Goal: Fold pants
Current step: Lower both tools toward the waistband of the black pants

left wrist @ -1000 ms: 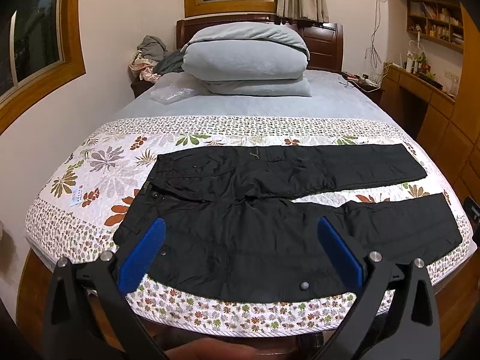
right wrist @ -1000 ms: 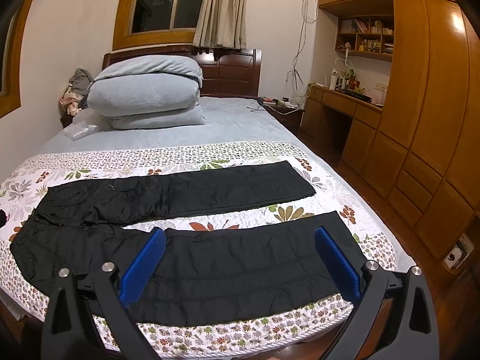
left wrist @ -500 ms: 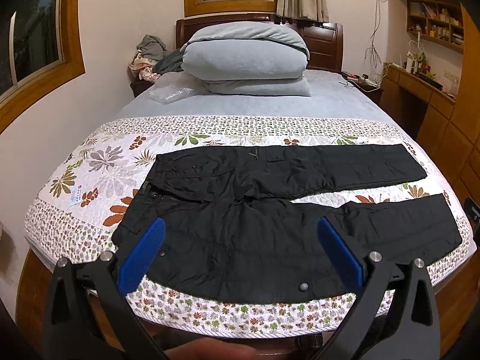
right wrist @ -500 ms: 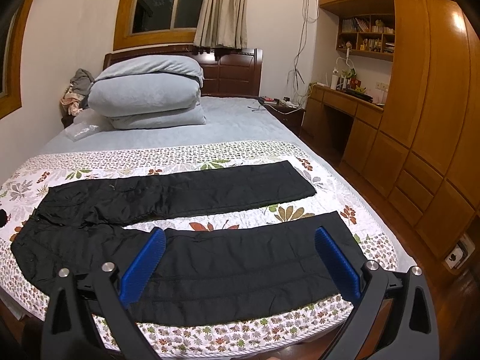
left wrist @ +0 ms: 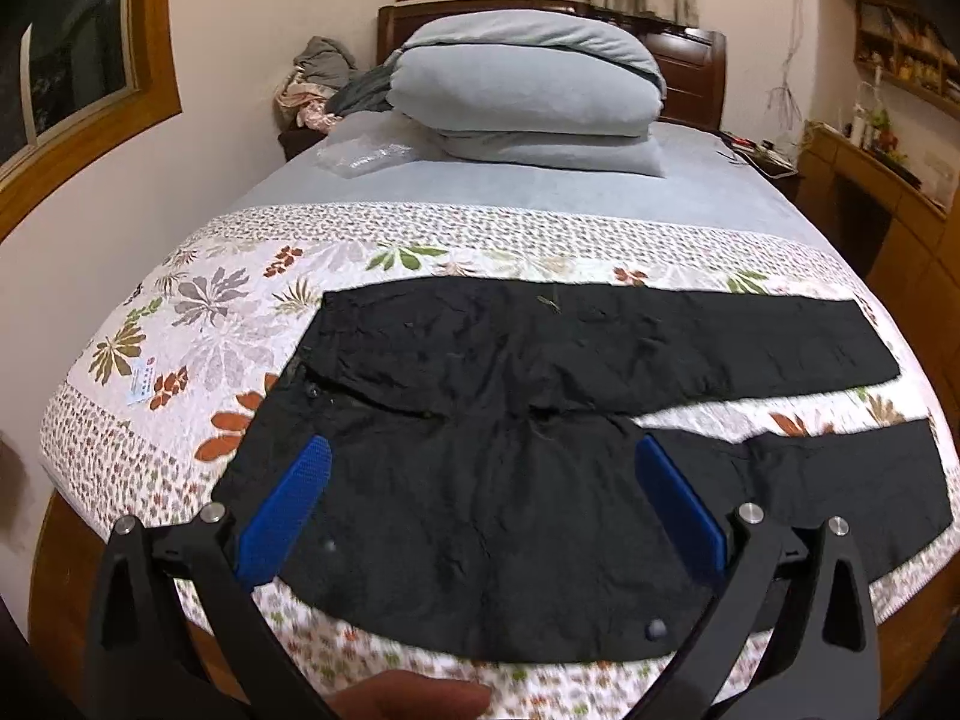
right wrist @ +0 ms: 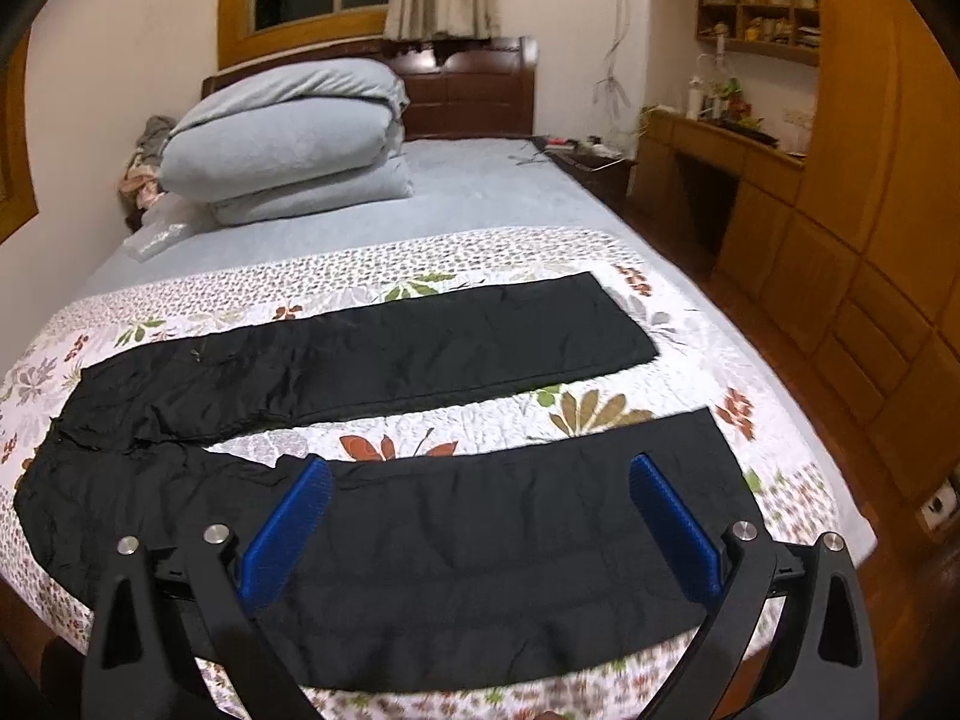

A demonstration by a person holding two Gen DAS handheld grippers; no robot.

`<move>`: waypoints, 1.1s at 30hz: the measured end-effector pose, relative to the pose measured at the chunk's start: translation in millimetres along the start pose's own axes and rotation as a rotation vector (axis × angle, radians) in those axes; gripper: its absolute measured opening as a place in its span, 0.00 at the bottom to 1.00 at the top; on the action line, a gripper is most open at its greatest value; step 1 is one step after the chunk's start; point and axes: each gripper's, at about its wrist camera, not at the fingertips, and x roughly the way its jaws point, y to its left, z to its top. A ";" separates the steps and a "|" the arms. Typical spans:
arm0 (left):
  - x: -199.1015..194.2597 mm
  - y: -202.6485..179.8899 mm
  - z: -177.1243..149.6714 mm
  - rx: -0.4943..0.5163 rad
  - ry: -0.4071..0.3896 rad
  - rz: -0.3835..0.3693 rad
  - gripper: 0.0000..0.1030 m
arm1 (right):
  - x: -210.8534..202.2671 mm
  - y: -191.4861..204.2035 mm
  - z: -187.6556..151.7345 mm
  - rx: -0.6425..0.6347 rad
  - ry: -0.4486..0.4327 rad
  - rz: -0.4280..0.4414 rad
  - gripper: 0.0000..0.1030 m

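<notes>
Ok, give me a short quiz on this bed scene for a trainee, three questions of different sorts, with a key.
1. True or false: the pants are already folded in half.
2. Multiple choice: the left gripper hovers over the pants' A) hems B) waist end C) far leg only.
3. Fill in: both the left and the right gripper are ____ and hold nothing.

Key: 1 false, both legs lie spread apart on the quilt; 2 B; 3 open.
</notes>
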 end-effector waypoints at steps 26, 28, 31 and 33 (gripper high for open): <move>211.7 21.0 60.0 0.007 0.231 0.100 0.98 | 251.3 -183.4 77.6 0.207 0.289 -0.001 0.97; 219.3 24.8 63.9 0.007 0.231 0.116 0.98 | 265.1 -188.1 78.9 0.193 0.317 -0.017 0.97; 226.1 28.0 65.4 0.005 0.233 0.124 0.98 | 279.6 -192.8 76.1 0.184 0.345 -0.031 0.97; 230.6 28.7 64.2 0.007 0.241 0.124 0.98 | 287.5 -194.6 75.3 0.181 0.357 -0.042 0.97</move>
